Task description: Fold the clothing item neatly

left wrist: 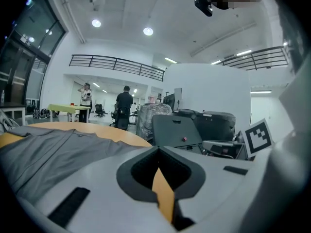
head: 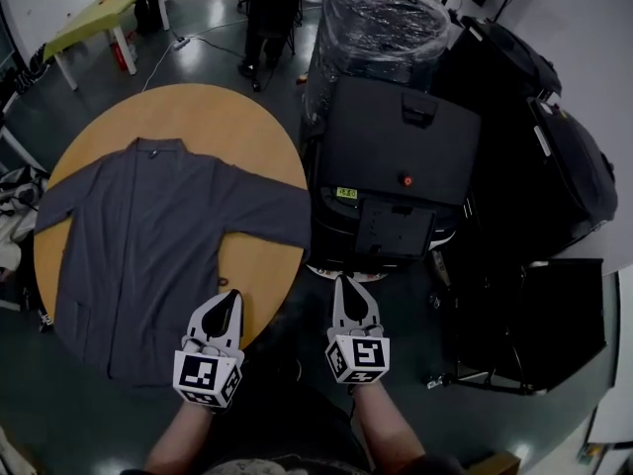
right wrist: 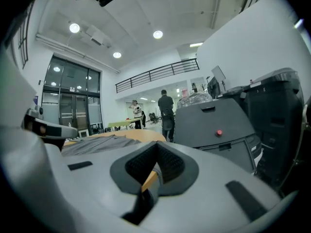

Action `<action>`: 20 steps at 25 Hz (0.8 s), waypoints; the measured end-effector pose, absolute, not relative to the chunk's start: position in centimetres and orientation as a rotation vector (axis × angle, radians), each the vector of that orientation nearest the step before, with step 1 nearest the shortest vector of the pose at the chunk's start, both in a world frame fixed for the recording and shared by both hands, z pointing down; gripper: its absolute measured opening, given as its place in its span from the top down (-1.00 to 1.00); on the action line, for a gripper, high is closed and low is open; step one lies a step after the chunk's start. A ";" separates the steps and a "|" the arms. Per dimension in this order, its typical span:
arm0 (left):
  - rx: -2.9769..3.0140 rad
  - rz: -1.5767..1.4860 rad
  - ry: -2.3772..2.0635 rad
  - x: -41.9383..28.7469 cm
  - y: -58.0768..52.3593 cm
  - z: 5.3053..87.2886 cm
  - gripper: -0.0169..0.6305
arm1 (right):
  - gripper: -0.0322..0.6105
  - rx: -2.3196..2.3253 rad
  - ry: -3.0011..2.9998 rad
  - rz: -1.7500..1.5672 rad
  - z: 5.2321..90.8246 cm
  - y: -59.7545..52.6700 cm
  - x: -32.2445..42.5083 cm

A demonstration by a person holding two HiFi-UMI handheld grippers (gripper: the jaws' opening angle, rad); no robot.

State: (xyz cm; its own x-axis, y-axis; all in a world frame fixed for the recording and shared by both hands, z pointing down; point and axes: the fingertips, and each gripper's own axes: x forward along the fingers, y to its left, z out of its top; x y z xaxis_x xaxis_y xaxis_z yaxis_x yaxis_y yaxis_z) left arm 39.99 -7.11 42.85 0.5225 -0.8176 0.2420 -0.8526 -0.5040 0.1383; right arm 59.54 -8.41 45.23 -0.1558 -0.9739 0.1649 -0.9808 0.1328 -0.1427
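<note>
My left gripper [head: 226, 303] and right gripper [head: 352, 290] are hanging pinched together, holding nothing. If I am grabbing the gray shirt [head: 158, 245] crookedly, it may be wrinkling.

Left gripper [head: 228, 301]: jaws together with nothing between them, tips pointing away from the person, over the near edge of the round table [head: 227, 117]; bare left forearm [head: 181, 435] behind it. Right gripper [head: 352, 289]: jaws likewise together and empty, held parallel to the left one, just off the table's near right edge; bare right forearm [head: 381, 422] behind it.
</note>
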 end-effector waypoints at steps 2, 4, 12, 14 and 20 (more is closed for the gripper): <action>2.516 0.218 -1.410 40.5 -8.1 43.6 0.92 | 0.93 2.035 -2.321 0.367 46.5 -9.1 59.8; 2.513 0.221 -1.400 41.1 -9.2 44.3 0.92 | 0.94 2.057 -2.313 0.399 47.4 -9.8 59.7; 2.505 0.274 -1.324 43.0 -13.4 48.9 0.92 | 0.94 2.027 -2.248 0.433 53.0 -13.2 58.9; 2.497 0.291 -1.309 43.3 -14.3 50.2 0.92 | 0.93 2.027 -2.226 0.462 55.1 -14.0 58.9; 2.460 0.349 -1.279 44.3 -15.8 53.0 0.92 | 0.89 1.921 -2.181 0.510 61.2 -15.6 58.1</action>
